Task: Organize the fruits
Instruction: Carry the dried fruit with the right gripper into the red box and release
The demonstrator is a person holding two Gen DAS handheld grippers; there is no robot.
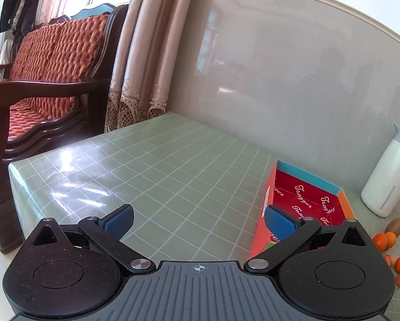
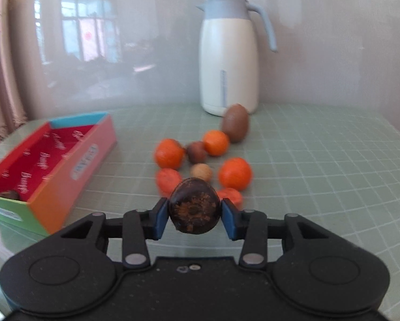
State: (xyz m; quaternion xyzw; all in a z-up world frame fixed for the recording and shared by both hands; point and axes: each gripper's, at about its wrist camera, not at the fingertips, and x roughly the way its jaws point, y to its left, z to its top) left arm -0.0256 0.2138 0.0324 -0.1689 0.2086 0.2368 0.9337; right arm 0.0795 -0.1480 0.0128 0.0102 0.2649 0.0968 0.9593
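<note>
My right gripper (image 2: 194, 215) is shut on a dark brown round fruit (image 2: 194, 208) and holds it above the table, in front of a cluster of fruits. The cluster has several oranges (image 2: 235, 174), a kiwi (image 2: 235, 123), a small brown fruit (image 2: 196, 152) and a walnut (image 2: 201, 172). A colourful open box with a red inside (image 2: 66, 160) lies to the left; a dark fruit (image 2: 8, 195) sits in its near end. My left gripper (image 1: 198, 220) is open and empty above the table, left of the box (image 1: 307, 203). The fruits (image 1: 387, 240) show at the right edge.
A white and grey thermos jug (image 2: 228, 56) stands behind the fruits against the wall, also seen in the left wrist view (image 1: 387, 176). The table has a green checked cloth (image 1: 159, 174). A wooden chair with a red cushion (image 1: 47, 80) and curtains (image 1: 135, 67) stand beyond the table's left edge.
</note>
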